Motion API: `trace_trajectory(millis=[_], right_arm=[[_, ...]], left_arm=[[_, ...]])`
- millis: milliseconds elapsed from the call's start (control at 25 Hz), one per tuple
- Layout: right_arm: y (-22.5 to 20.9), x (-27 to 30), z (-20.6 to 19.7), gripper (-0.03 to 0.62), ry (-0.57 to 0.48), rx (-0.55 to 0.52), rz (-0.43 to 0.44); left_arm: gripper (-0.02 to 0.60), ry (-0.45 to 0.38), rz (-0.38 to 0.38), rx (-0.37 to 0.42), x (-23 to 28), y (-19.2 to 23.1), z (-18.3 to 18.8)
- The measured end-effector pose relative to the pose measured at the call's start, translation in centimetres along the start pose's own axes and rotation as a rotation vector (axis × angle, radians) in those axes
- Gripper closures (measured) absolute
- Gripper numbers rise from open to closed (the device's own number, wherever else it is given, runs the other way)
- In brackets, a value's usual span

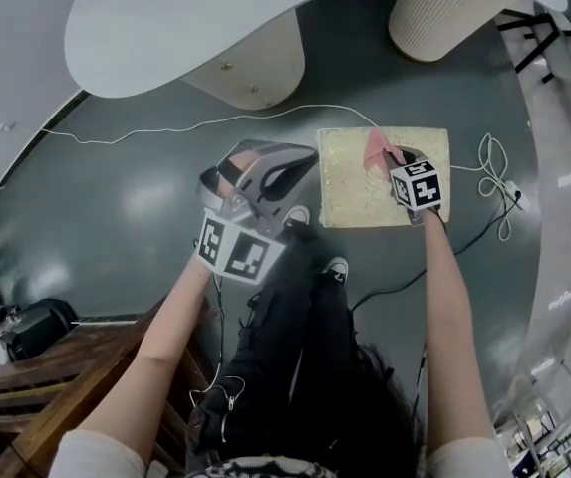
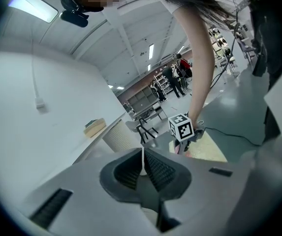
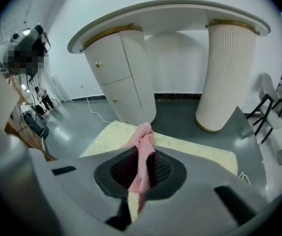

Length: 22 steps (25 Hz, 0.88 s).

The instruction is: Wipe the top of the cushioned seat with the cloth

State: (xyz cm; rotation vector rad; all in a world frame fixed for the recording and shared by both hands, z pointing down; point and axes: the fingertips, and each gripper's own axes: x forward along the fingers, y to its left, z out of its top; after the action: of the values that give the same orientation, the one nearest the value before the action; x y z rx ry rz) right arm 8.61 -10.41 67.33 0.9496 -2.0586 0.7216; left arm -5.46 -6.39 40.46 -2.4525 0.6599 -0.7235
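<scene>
Nearest the head camera: the person's two bare forearms [image 1: 170,337], with dark trousers [image 1: 305,347] between them.

Left: the left gripper [image 2: 142,155] has its jaws pressed together with nothing between them. It hangs over the grey floor [image 1: 116,207] just beside the seat's left edge and does not brace it.

Centre: the cushioned seat [image 1: 360,182] is a pale yellow square lying flat on the floor, top bare.

Right: the right gripper [image 3: 143,170] is clamped on the pink cloth [image 3: 143,141], which is over the seat's far right part. The cloth is bunched into a narrow strip. Whether it touches the cushion is unclear, as the gripper covers that spot.

Risks, judged:
- A bunched cloth wipes only a thin line, so patches may be missed.
- Drag on the fabric may pull the cloth out of the jaws.
- The unbraced seat may slide on the glossy floor.
- A coiled cable [image 1: 494,182] lies near the right edge, so a wide stroke could snag it.
</scene>
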Motion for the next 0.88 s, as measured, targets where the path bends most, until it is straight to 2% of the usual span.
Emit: trace_trajectory(millis=[280,640,760,880], right_arm=[[-8.0,-4.0,-3.6,0.585,0.077,0.013,-0.150],[-14.0,-8.3,-6.8,0.585,0.131,0.084,-0.294],[-13.9,-9.4,-6.1,0.585,0.090,0.100,-0.300],[-11.0,-9.8,-3.6,0.585,-0.001,0.081,-0.229]], left_arm=[[0.569,-0.007,-0.013,0.002,0.7,-0.3,0.1],[0.569,-0.021,-0.042,0.012,1.1,-1.0,0.6],[0.569,-0.031,-0.046,0.008,1.3,-0.9,1.0],[0.569,-0.037,-0.044,0.003,1.5,-0.7,1.4]])
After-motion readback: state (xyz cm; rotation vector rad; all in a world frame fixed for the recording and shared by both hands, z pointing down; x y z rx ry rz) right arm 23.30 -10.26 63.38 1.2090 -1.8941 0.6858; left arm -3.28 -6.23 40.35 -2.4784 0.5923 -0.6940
